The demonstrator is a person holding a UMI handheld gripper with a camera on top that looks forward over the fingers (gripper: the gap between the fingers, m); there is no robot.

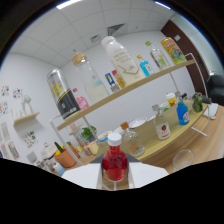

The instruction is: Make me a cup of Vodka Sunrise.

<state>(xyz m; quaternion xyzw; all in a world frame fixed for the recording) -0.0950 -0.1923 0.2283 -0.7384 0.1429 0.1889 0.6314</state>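
Observation:
A small bottle of red liquid with a white cap (115,161) stands upright between my fingers, while the room behind it looks tilted. My gripper (116,176) appears shut on the red bottle; pale finger surfaces (146,173) flank it and the fingertips are hidden below. An empty clear glass (183,159) sits on the wooden counter (200,142), ahead and to the right of the bottle. Beyond it stand a clear bottle with a red label (161,125) and a blue bottle (183,112).
A round glass bottle (131,141) stands just behind the red bottle. A wooden shelf (150,79) above the counter carries a white bottle (120,57), a clear jar (90,75), a black canister (62,95) and a yellow can (172,50). An orange cup (65,159) sits at left.

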